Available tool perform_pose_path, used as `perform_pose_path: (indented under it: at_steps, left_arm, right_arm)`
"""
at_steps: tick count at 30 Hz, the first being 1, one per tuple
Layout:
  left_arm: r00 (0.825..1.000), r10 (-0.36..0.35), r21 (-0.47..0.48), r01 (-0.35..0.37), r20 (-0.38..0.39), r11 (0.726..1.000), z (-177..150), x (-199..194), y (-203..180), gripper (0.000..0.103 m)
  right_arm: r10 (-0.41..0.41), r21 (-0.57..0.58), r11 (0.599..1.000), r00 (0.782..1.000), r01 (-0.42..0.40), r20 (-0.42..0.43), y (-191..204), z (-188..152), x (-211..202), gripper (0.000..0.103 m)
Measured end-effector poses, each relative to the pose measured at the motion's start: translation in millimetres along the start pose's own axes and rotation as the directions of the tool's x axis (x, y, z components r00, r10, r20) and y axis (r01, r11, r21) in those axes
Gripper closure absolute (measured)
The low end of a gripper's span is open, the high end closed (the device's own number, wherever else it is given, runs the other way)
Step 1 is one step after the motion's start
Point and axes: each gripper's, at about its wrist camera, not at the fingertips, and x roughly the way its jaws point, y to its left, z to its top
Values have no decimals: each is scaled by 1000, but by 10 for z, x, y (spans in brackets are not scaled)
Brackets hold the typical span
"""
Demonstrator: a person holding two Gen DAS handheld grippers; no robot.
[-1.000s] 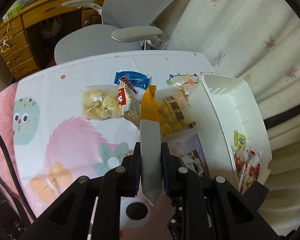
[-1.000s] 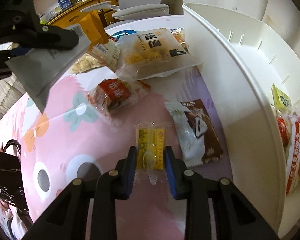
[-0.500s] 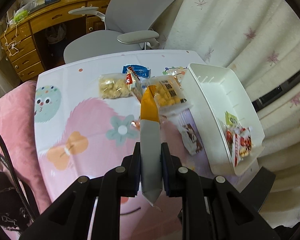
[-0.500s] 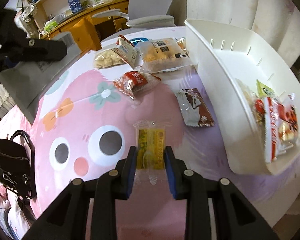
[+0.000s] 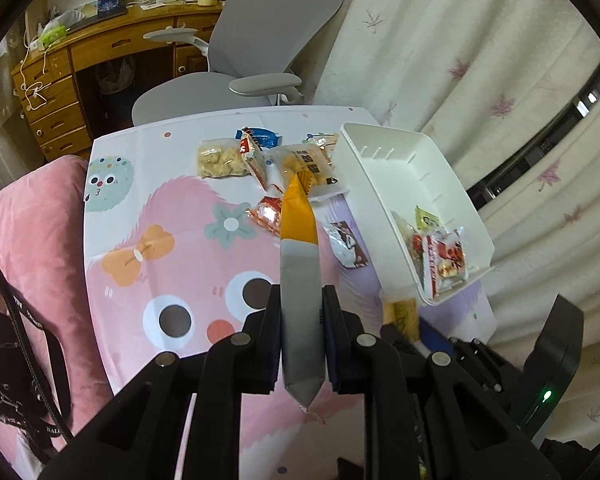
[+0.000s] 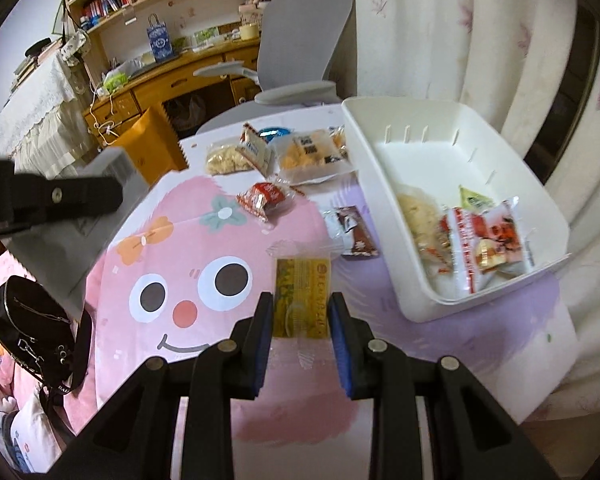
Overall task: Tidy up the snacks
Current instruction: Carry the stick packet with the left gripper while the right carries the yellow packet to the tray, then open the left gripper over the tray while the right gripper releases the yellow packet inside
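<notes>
Nearest to us, our left gripper [image 5: 302,340] is clamped on a grey-and-orange sachet [image 5: 300,280], which stands edge-on between the pads and juts forward above the table, its serrated orange tip pointing toward the far snacks. Our right gripper [image 6: 300,312] is pressed on a small yellow packet [image 6: 303,296], whose clear wrapper pokes out beyond the fingertips; in the left wrist view that packet [image 5: 400,314] shows low on the right, just below the near corner of the bin.

Past the fingers lies the table [image 6: 172,240] under its pink cartoon cloth. A brown-and-white chocolate wrapper [image 6: 350,230] lies just beyond the yellow packet, beside the bin's left wall. Farther on sits a red snack packet [image 6: 262,196], then a cluster: a clear bag of puffed pieces [image 6: 224,158], a red-and-white packet [image 6: 256,150] leaning on it, and a large pale bag of yellow cakes [image 6: 312,154].

To the right stands the white bin [image 6: 452,128], holding several packets [image 6: 484,240] at its near end. Behind the table stands a grey office chair [image 5: 260,40].
</notes>
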Motion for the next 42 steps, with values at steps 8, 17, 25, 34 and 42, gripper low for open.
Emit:
perform_pose_path:
  at_steps: [8, 17, 25, 34, 42]
  left_arm:
    - [1000, -20, 22, 20, 1, 1000, -113, -123, -241, 87]
    - [999, -23, -12, 24, 26, 1000, -78, -47, -667, 87]
    - [999, 3, -73, 0, 46, 997, 49, 154, -1146, 87]
    - [998, 24, -141, -15, 59, 990, 118, 487, -1680, 87]
    - [997, 10, -176, 4, 77, 984, 149, 732, -2017, 87]
  right_arm:
    - [-7, 5, 1000, 999, 7, 40, -264, 49, -286, 75]
    - [36, -19, 999, 998, -35, 55, -785, 206, -358, 75]
    - [79, -83, 994, 995, -74, 53, -1337, 406, -337, 75]
    - [105, -138, 986, 994, -99, 34, -1973, 643, -179, 75]
    - [109, -184, 978, 993, -101, 34, -2384, 791, -85, 75]
